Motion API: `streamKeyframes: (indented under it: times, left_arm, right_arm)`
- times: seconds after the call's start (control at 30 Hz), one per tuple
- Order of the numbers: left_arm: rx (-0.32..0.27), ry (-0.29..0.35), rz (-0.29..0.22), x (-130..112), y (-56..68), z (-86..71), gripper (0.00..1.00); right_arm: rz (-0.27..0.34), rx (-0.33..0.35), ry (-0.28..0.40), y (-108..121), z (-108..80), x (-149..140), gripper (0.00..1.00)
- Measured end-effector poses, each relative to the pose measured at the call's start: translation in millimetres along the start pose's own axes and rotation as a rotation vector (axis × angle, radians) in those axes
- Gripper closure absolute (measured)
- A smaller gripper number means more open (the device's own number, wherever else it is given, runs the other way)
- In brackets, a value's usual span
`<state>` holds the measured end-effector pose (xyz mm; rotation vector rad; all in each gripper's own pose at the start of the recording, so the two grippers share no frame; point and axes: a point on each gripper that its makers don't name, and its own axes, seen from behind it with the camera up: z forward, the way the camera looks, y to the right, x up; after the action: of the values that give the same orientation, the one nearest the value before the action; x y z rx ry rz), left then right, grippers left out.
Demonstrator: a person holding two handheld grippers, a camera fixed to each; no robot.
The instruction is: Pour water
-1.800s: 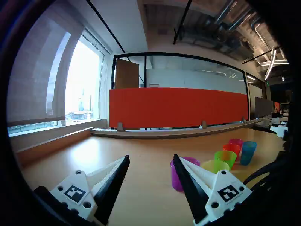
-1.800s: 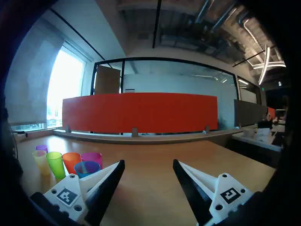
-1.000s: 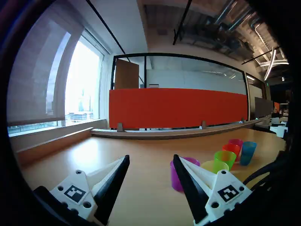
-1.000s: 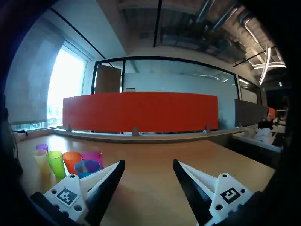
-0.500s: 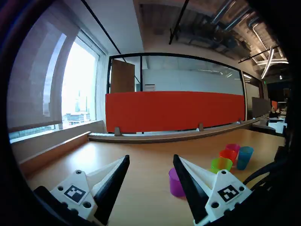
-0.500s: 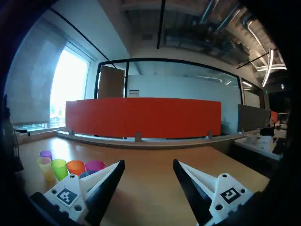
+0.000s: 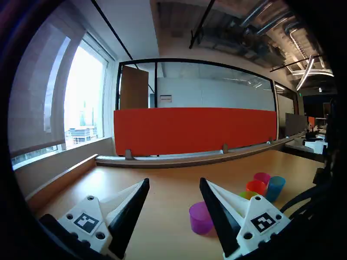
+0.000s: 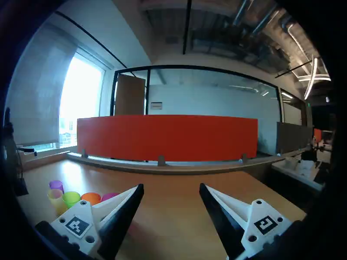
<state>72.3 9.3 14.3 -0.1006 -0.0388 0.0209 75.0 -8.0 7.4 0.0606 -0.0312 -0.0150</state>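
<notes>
Cups: six-colour cluster on the wooden table, all upright. Using the purple cup as reference.

Left gripper view:
- purple cup is the nearest one, standing alone on bare wood and partly behind the right-hand finger of the left gripper
- green cup just past purple; only a sliver of rim clears the finger
- orange cup, then pink cup, then blue cup farther from purple, packed close together
- dark cables beyond the blue cup, on the far side from purple

Right gripper view:
- same row, with purple at the far end
- yellow cup sits just beside purple, then green, orange and pink run toward the right gripper
- pink rim is cut off by that gripper's left-hand finger

Contents: rims are seen at a shallow angle, so I cannot tell whether any cup holds water.

Tools:
- left gripper is spread wide with nothing between the fingers, above the table
- right gripper is the same: spread wide, gripping nothing, with bare tabletop ahead

Surroundings:
- orange partition runs along the table's back edge, well behind purple
- glass wall above the partition
- bright window on the purple-cup side of the room
- another desk with white items, well off past the opposite end of the table
</notes>
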Motion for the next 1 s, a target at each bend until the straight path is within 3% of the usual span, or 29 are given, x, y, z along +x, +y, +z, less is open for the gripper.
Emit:
streamKeyframes:
  times: [0.4,0.7,1.0]
  left_arm:
    - [-0.030,-0.014,0.035,40,-4.4,8.8,0.15]
    - [-0.082,-0.011,0.026,69,3.5,12.8,0.15]
    - [-0.141,-0.015,-0.007,84,14.7,14.6,0.15]
  right_arm:
    - [-0.003,0.048,-0.016,-10,11.5,35,0.00]
    - [-0.013,0.111,-0.015,-25,16.4,63,0.01]
    - [-0.006,0.174,-0.020,-36,19.7,72,0.01]
